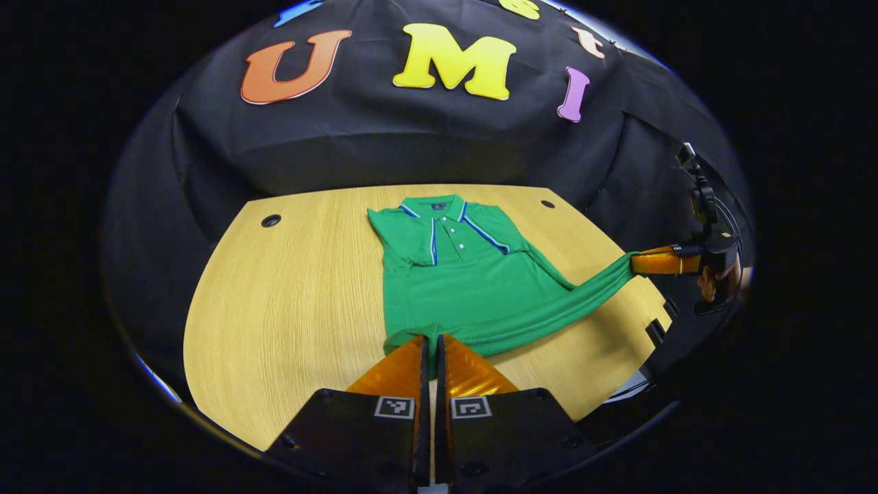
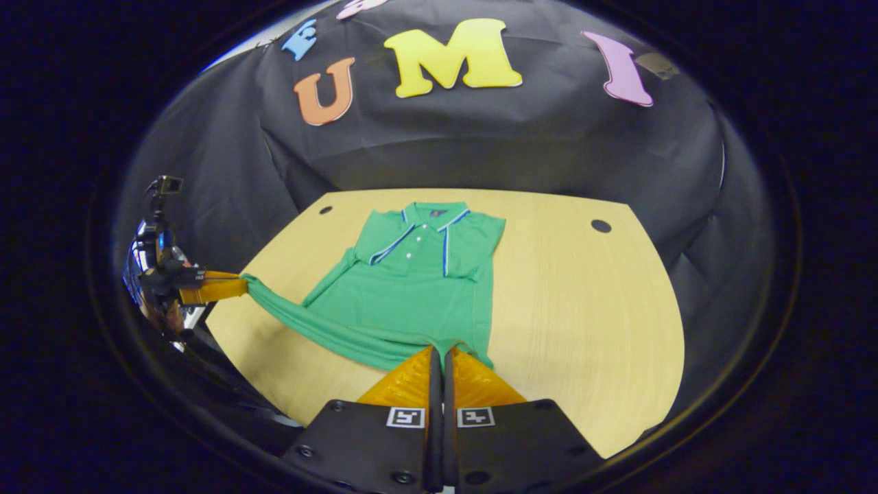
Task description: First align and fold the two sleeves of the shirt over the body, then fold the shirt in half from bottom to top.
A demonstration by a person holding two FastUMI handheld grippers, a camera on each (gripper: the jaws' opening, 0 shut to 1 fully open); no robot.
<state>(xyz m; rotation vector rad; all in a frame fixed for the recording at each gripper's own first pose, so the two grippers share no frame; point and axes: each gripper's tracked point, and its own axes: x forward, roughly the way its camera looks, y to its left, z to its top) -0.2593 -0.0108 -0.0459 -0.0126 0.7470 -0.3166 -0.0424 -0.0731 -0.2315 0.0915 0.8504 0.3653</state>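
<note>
Both claws, left (image 1: pixel 432 337) and right (image 2: pixel 440 351), pinch the shirt (image 1: pixel 453 274) hem corners above the table (image 1: pixel 288 302)

Left tool (image 1: pixel 433 341): fingers pressed together with only a thin slit between them, pinching the near hem corner of the shirt (image 1: pixel 453 274); tool points forward, low over the desk (image 1: pixel 288 309). Right tool (image 2: pixel 440 353): same pose, fingers nearly closed on the opposite hem corner. In the left gripper view the right tool (image 1: pixel 641 263) lies level at the far right, a hand (image 1: pixel 717 281) behind it. In the right gripper view the left tool (image 2: pixel 236 287) lies level at the far left edge, fabric stretched from its tip.
</note>
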